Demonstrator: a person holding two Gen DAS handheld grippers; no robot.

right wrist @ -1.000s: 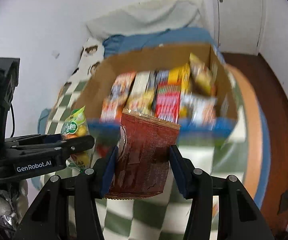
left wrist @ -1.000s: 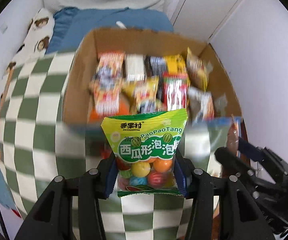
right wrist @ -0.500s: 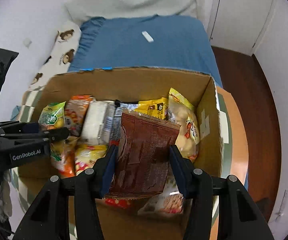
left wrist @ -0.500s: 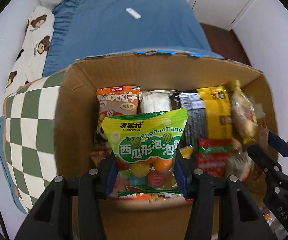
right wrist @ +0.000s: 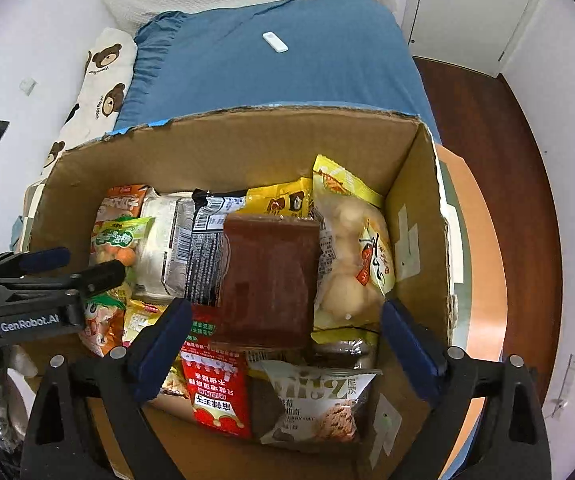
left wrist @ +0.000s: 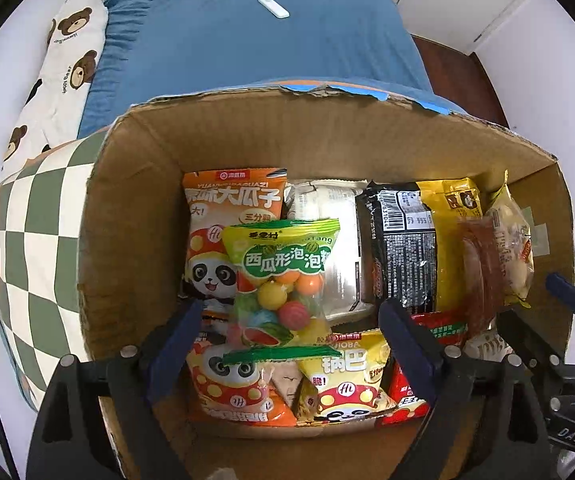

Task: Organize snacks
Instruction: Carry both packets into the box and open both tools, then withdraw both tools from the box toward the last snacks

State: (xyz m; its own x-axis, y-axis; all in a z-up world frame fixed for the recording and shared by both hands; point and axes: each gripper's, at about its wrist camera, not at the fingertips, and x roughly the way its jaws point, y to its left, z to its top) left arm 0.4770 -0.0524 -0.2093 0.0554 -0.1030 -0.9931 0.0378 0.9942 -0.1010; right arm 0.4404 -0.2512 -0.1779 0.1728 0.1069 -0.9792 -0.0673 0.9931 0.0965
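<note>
Two grippers hang over the open cardboard box (left wrist: 135, 208), and we see both with the fingers spread wide. The left gripper (left wrist: 289, 330) holds nothing: the green gumball bag (left wrist: 283, 280) is between its blue pads but apart from them, lying on the other packets in the left part of the box. The right gripper (right wrist: 283, 330) is also empty; the brown packet (right wrist: 267, 280) is free between its fingers, on top of the snacks in the middle-right part of the box.

On the green bag we read the Chinese words 西瓜形泡泡 and a piece of "Tang". Its long axis goes from the near wall of the box to the far wall, with the printed header at the far end and the coloured balls at the near end. The orange panda packet (left wrist: 223, 240) behind it shows 大瓜子. A yellow packet (left wrist: 347, 384) near the front shows 锅巴. In the right wrist view the left gripper carries the label "GenRobot.AI", and an oat snack bag (right wrist: 319, 400) shows "OAT" upside down.

The brown packet also lies lengthwise from near to far; we cannot read any print on it.
</note>
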